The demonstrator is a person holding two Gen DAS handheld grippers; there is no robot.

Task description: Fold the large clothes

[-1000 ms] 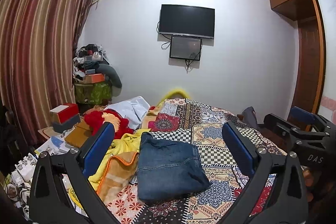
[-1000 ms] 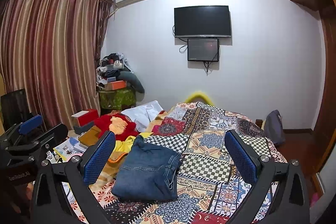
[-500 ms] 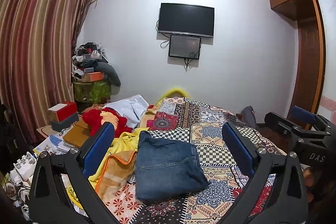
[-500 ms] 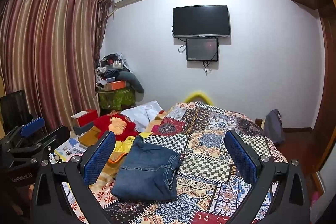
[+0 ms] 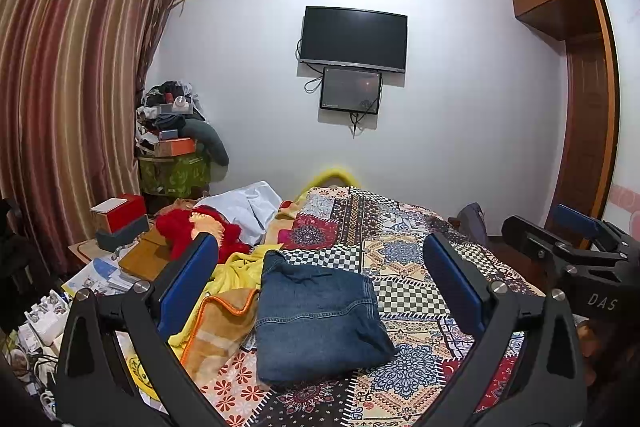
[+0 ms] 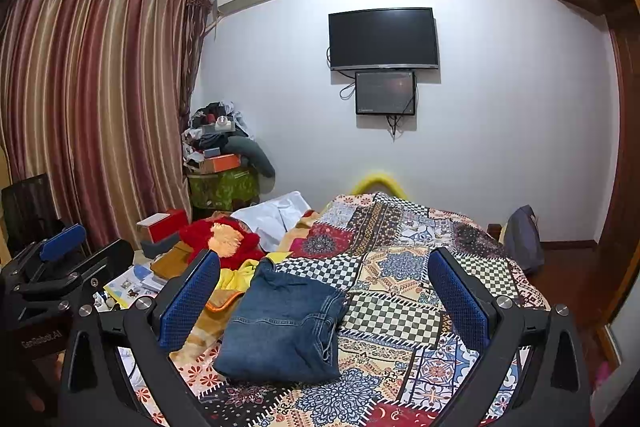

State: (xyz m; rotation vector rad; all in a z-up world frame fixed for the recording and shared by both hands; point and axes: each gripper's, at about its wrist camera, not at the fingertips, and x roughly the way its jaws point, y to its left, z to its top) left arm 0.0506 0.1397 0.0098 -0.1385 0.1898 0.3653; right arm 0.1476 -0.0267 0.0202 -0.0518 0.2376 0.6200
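A pair of blue jeans (image 5: 316, 319) lies folded into a compact rectangle on the patchwork bedspread (image 5: 404, 255). It also shows in the right wrist view (image 6: 284, 327). My left gripper (image 5: 320, 279) is open and empty, held back above the near edge of the bed, jaws spread wide either side of the jeans. My right gripper (image 6: 324, 287) is also open and empty, at a similar height. The right gripper shows at the right edge of the left wrist view (image 5: 568, 243); the left one shows at the left of the right wrist view (image 6: 60, 267).
A yellow and orange blanket (image 5: 224, 311), a red plush item (image 5: 196, 231) and a white cloth (image 5: 248, 207) lie left of the jeans. Boxes and papers (image 5: 116, 223) crowd the left side. A curtain (image 5: 68, 99), wall TV (image 5: 354, 39) and wardrobe (image 5: 576, 67) surround the bed.
Both grippers drifted slightly; the view shifts a little. The jeans stay put and both jaws stay open.
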